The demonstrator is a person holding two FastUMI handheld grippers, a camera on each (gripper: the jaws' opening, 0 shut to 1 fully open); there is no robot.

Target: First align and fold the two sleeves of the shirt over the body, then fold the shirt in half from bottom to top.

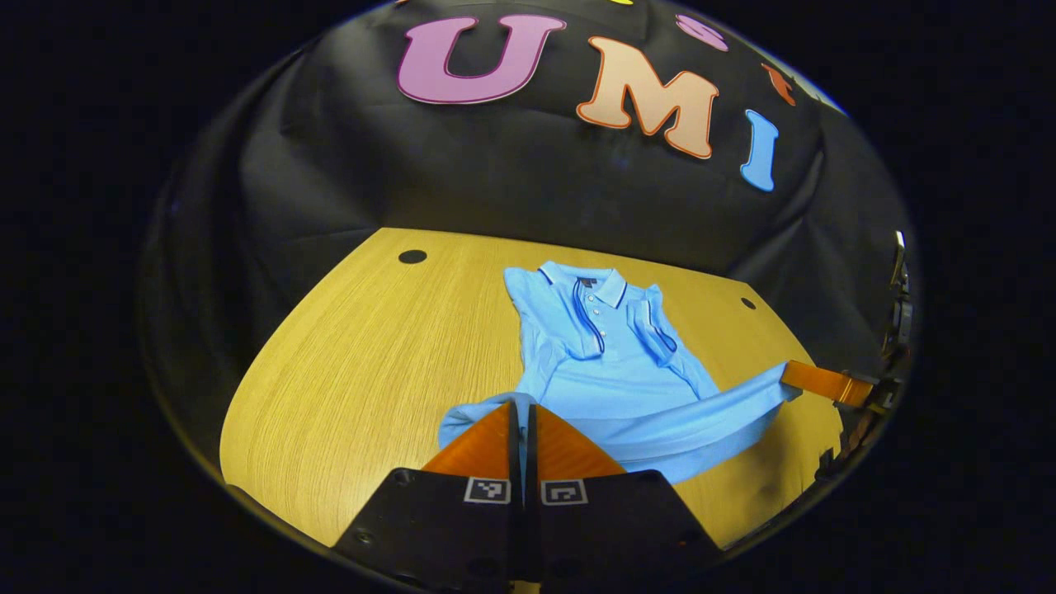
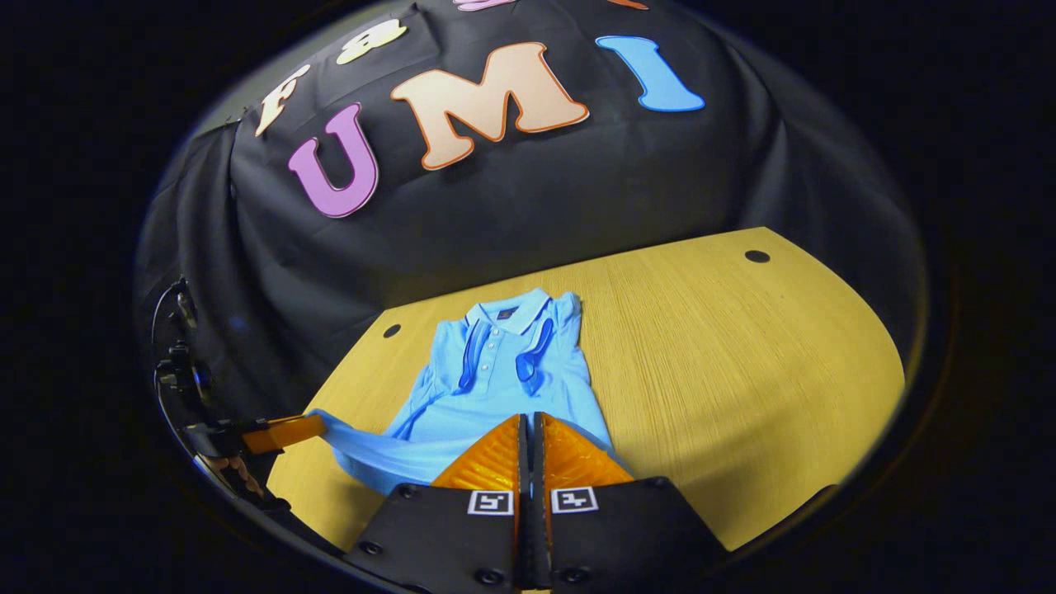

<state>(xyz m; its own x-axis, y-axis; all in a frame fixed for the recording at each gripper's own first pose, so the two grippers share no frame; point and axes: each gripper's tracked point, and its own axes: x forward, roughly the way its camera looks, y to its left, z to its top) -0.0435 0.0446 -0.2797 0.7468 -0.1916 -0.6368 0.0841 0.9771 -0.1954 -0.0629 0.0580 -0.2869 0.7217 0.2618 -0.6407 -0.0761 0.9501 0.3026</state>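
A light blue polo shirt (image 1: 610,371) lies on the wooden table (image 1: 355,355), collar at the far end, both sleeves folded in over the chest. My left gripper (image 1: 521,410) is shut on the near left corner of the bottom hem, which is raised off the table. The hem stretches as a taut band to the other corner, where my right gripper (image 1: 790,376) is shut on it. In the right gripper view the shirt (image 2: 495,379) runs away from my right gripper (image 2: 529,422), shut on its hem corner, and my left gripper (image 2: 320,426) holds the far corner at the left.
The table (image 2: 742,355) has small dark round holes (image 1: 412,256) (image 2: 756,256) near its back corners. Black cloth forms the wall right behind the table's far edge. Bare wood stretches to both sides of the shirt.
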